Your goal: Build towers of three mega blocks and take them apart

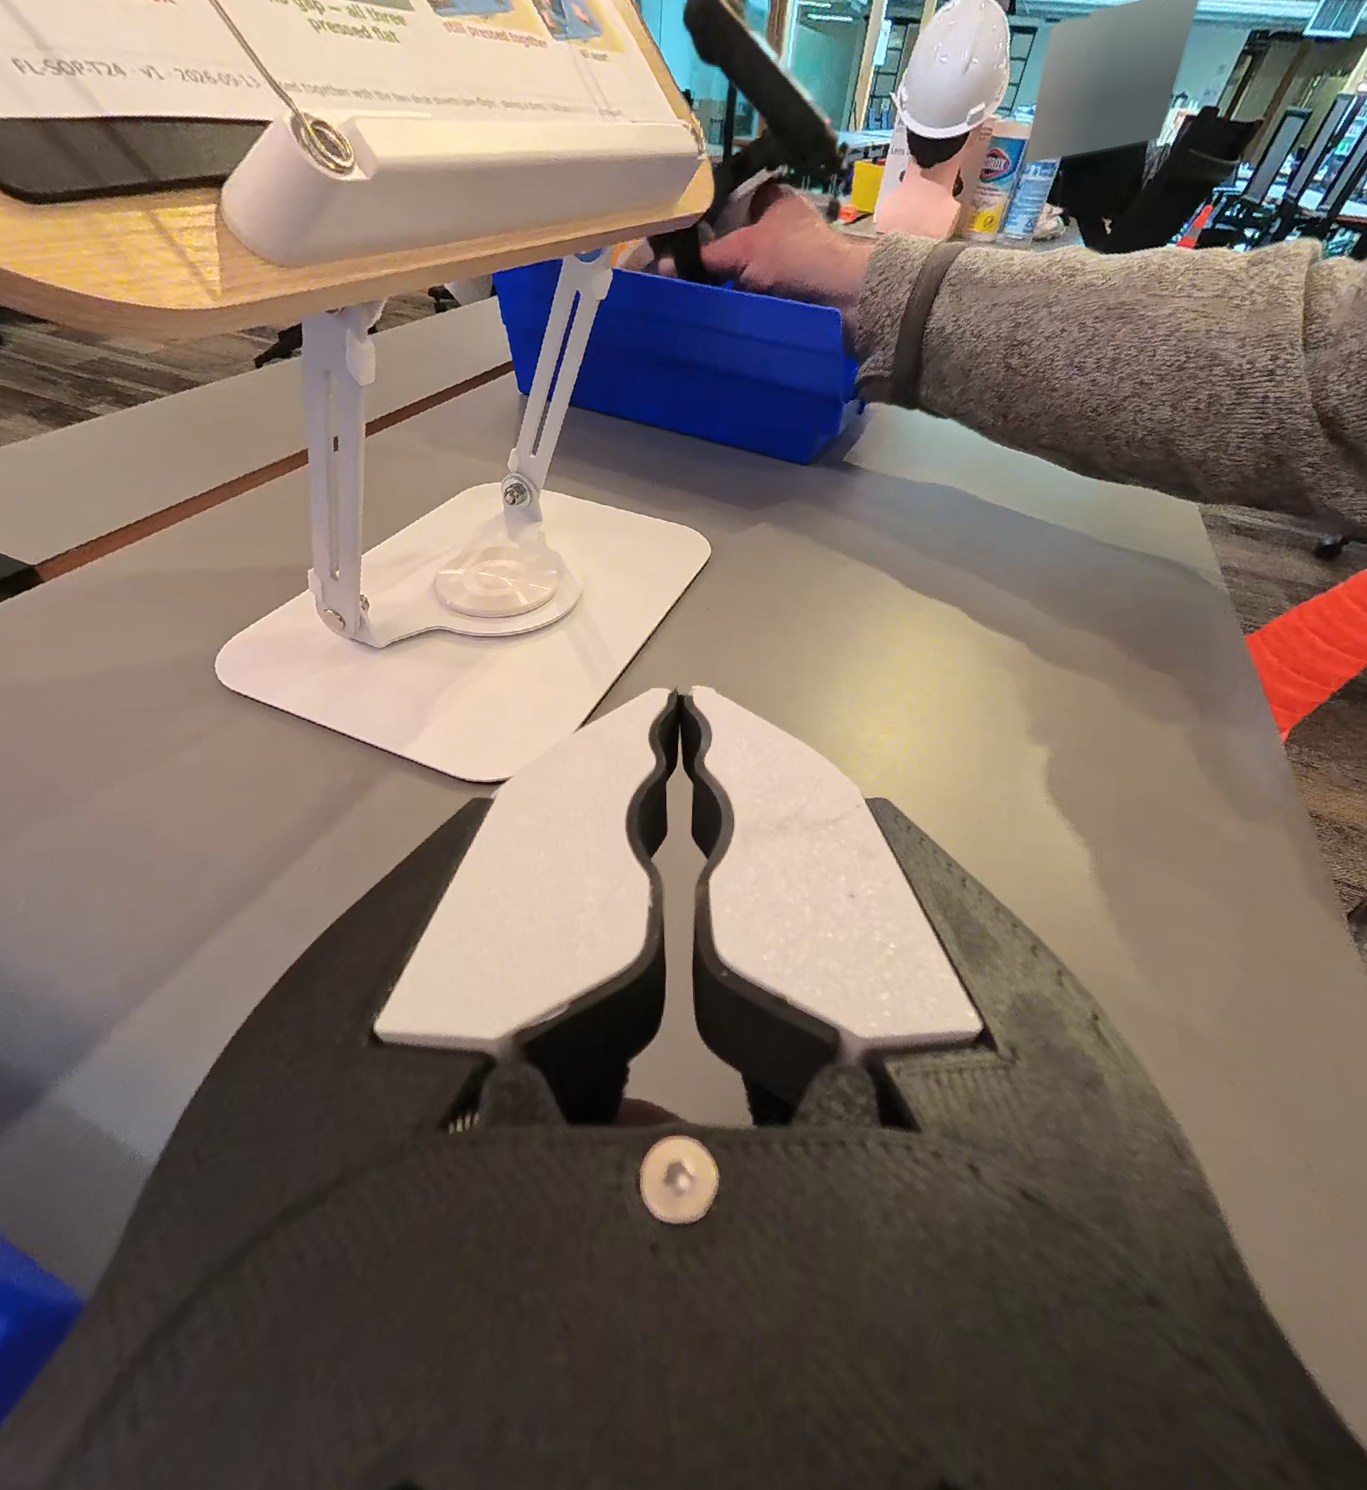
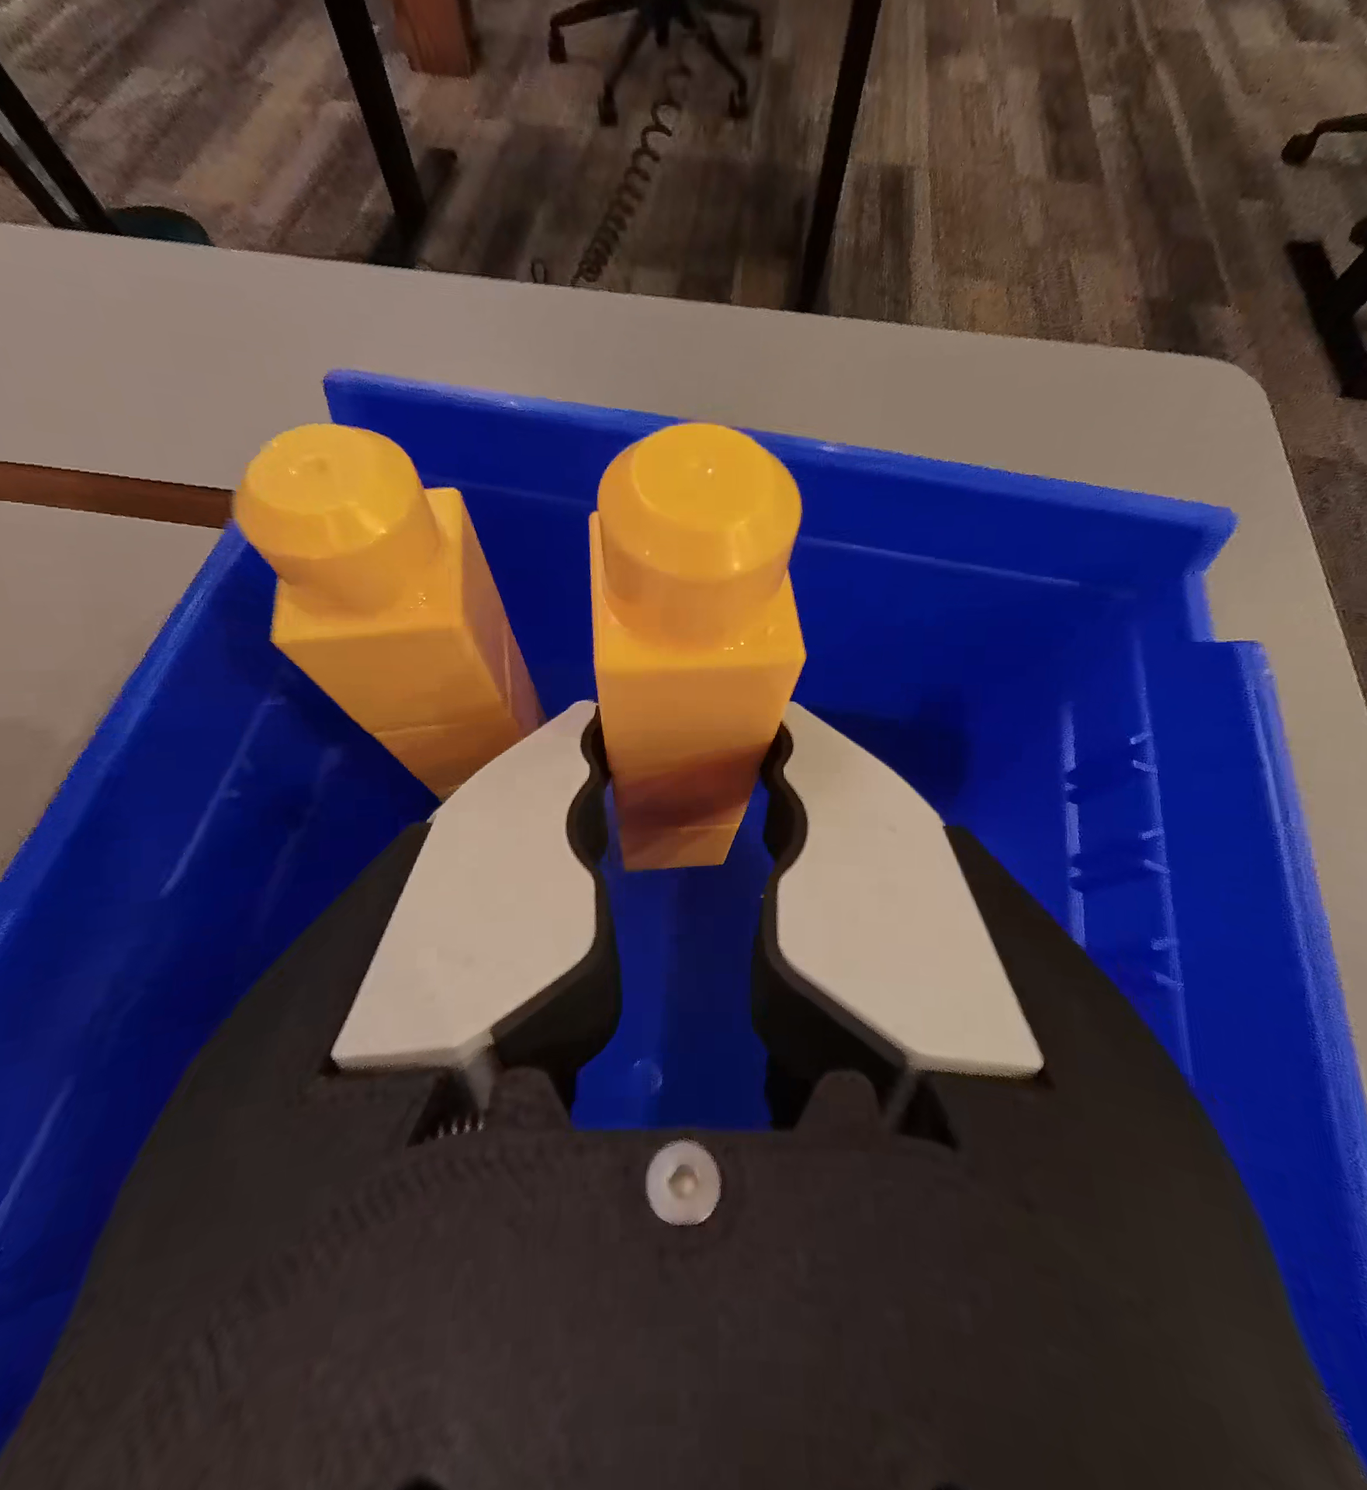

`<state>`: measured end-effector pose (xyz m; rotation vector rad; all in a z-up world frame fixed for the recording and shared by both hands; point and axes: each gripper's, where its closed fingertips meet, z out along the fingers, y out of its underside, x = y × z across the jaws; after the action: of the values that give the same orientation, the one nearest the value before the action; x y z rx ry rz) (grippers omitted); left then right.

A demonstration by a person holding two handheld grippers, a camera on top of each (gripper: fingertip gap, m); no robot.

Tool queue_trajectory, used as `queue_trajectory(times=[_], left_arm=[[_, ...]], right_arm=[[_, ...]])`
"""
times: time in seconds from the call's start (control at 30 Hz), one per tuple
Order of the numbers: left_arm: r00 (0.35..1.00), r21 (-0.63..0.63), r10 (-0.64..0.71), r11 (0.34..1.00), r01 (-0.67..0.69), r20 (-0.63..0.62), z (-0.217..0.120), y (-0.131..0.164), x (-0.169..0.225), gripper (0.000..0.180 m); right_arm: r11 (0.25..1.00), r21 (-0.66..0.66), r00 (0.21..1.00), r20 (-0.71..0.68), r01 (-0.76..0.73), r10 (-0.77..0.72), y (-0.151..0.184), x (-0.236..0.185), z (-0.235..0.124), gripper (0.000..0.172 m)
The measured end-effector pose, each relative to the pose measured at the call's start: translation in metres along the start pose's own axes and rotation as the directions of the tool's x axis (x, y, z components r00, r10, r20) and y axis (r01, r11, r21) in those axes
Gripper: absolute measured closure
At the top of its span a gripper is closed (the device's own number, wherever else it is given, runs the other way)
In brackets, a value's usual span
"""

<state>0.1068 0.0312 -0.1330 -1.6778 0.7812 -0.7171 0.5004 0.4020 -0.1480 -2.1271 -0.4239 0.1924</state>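
From the left wrist view, the left gripper [image 1: 679, 695] hovers over the grey table [image 1: 946, 645], jaws pressed together on nothing, just right of the white stand [image 1: 463, 637]. Beyond the stand sits the blue bin [image 1: 680, 363], where a grey sleeve [image 1: 1107, 363] reaches in. Only the right wrist view looks inside the bin: the right gripper [image 2: 688, 746] is clamped on a yellow tower [image 2: 692, 645], another yellow tower [image 2: 390, 613] just left.

Grey table [image 1: 906, 645]: white stand base [image 1: 463, 637], blue bin [image 1: 680, 363] resting directly on it.
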Motion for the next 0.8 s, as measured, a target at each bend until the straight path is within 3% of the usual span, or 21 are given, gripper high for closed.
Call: queue_trajectory(times=[0.07,0.33,0.57,0.7,0.8], left_arm=[[1.0,0.003,-0.003,1.0,0.003,-0.003,0.0,0.0,0.0,0.18],[1.0,0.005,0.0,1.0,0.0,-0.014,0.001,-0.001,0.002,0.18],[1.0,0.012,0.018,1.0,-0.018,0.001,-0.001,-0.002,0.002,0.18],[0.999,0.015,0.046,0.999,-0.047,0.02,-0.006,-0.006,0.001,0.18],[0.995,-0.007,0.082,0.997,-0.081,0.065,-0.017,-0.01,-0.002,0.174]], right_arm=[[1.0,-0.01,0.998,-0.053,0.013,-0.014,0.004,0.006,0.005,0.134],[0.999,-0.032,1.0,-0.014,-0.028,0.028,0.015,-0.001,0.008,0.134],[0.992,-0.019,0.991,0.039,-0.125,0.126,0.016,-0.005,-0.012,0.114],[0.995,0.081,0.998,0.037,-0.056,0.053,0.002,-0.019,-0.052,0.127],[0.981,0.191,0.997,0.065,0.034,-0.047,-0.008,-0.046,-0.088,0.149]])
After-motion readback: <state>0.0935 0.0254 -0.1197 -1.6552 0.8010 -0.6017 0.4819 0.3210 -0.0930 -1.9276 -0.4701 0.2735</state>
